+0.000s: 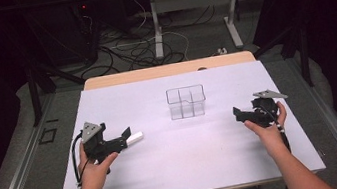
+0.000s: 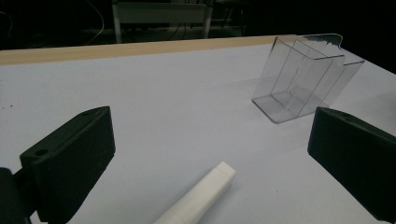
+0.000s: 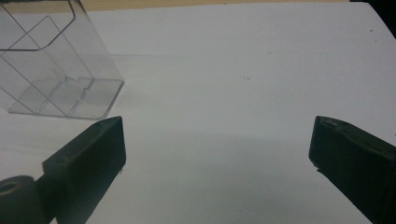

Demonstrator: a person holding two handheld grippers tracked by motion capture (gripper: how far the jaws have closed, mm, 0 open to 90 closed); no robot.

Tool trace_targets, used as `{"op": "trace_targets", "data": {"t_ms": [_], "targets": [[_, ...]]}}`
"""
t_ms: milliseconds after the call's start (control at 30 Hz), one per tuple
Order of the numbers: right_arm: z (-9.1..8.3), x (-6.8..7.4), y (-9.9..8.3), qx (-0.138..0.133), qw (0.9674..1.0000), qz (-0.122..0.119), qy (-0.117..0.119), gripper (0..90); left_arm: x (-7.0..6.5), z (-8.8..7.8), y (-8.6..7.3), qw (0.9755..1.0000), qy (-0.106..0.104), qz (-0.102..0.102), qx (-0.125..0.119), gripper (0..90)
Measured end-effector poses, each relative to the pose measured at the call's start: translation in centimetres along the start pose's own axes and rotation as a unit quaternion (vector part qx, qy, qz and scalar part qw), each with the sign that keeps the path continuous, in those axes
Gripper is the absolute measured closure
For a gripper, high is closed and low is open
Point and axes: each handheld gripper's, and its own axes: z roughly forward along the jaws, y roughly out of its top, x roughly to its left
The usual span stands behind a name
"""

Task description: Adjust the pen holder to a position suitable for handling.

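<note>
A white tube (image 1: 135, 138) lies on the white table top (image 1: 186, 157) at the left. My left gripper (image 1: 123, 138) is open, its jaws spread to either side of the tube's near end without touching it. In the left gripper view the white tube (image 2: 198, 199) runs up from the bottom edge between the two black jaws, and the left gripper (image 2: 212, 154) stands wide. A clear plastic divided box (image 1: 186, 102) stands upright at the table's middle. My right gripper (image 1: 236, 114) is open at the right, with nothing between its jaws, and points toward the box.
The clear box (image 2: 303, 77) is ahead and right in the left gripper view, and the clear box (image 3: 51, 70) sits at upper left in the right gripper view, where the right gripper (image 3: 217, 149) gapes over bare table. Cables and desk legs (image 1: 156, 25) lie beyond the far edge.
</note>
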Motion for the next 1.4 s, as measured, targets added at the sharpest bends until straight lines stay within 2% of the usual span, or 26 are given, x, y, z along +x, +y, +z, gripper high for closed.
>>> {"op": "trace_targets", "data": {"t_ms": [267,467,600,700,733,833,933,1033,1100,1133,1200,1233,1267,1367,1400], "targets": [[0.0,0.7,0.3,-0.01,0.9994,-0.035,0.002,6.9,0.1,0.0,0.0,1.0,0.003,-0.007,0.001,0.8],[0.3,1.6,1.1,-0.011,0.9992,-0.039,0.006,12.7,0.1,-0.2,-0.1,0.9999,0.007,-0.009,-0.002,1.1],[0.4,2.3,2.1,-0.016,0.998,-0.058,0.02,14.5,0.2,-0.3,-0.1,0.9999,0.011,-0.012,-0.002,1.4],[0.8,2.9,3.1,-0.019,0.9975,-0.062,0.029,16.2,0.2,-0.4,-0.2,0.9999,0.013,-0.011,0.001,1.6],[0.9,3.1,3.4,-0.018,0.9974,-0.061,0.034,18.1,0.2,-0.4,-0.2,0.9999,0.013,-0.011,0.001,1.6],[1.4,3.6,4.3,-0.017,0.9957,-0.079,0.046,25.5,0.3,-0.6,-0.3,0.9998,0.016,-0.012,0.001,1.7],[1.8,4.2,5.4,-0.004,0.9924,-0.109,0.057,30.0,0.5,-0.7,-0.4,0.9997,0.02,-0.016,-0.001,1.8],[2.2,4.9,6.7,0.004,0.9877,-0.141,0.067,34.7,0.6,-0.8,-0.5,0.9997,0.021,-0.015,0.002,1.9],[2.2,5.1,7.1,0.007,0.9864,-0.149,0.069,35.6,0.6,-0.8,-0.5,0.9997,0.021,-0.015,0.003,2.0],[2.4,5.6,7.9,0.013,0.9834,-0.164,0.077,39.7,0.6,-0.9,-0.5,0.9996,0.021,-0.016,0.004,2.0],[2.7,6.2,8.7,0.028,0.9801,-0.175,0.089,40.9,0.6,-0.9,-0.5,0.9996,0.022,-0.015,0.004,2.1],[2.7,6.2,8.7,0.028,0.9801,-0.175,0.089,40.9,0.6,-0.9,-0.5,0.9996,0.022,-0.015,0.004,2.1],[3.0,6.8,9.3,0.038,0.9754,-0.195,0.096,42.0,0.6,-0.9,-0.6,0.9996,0.022,-0.016,0.005,2.1],[3.5,7.7,9.9,0.052,0.968,-0.226,0.097,43.9,0.6,-0.9,-0.6,0.9996,0.023,-0.018,0.003,2.1],[3.5,7.7,9.9,0.052,0.968,-0.226,0.097,43.9,0.6,-0.9,-0.6,0.9996,0.023,-0.018,0.003,2.1]]}}
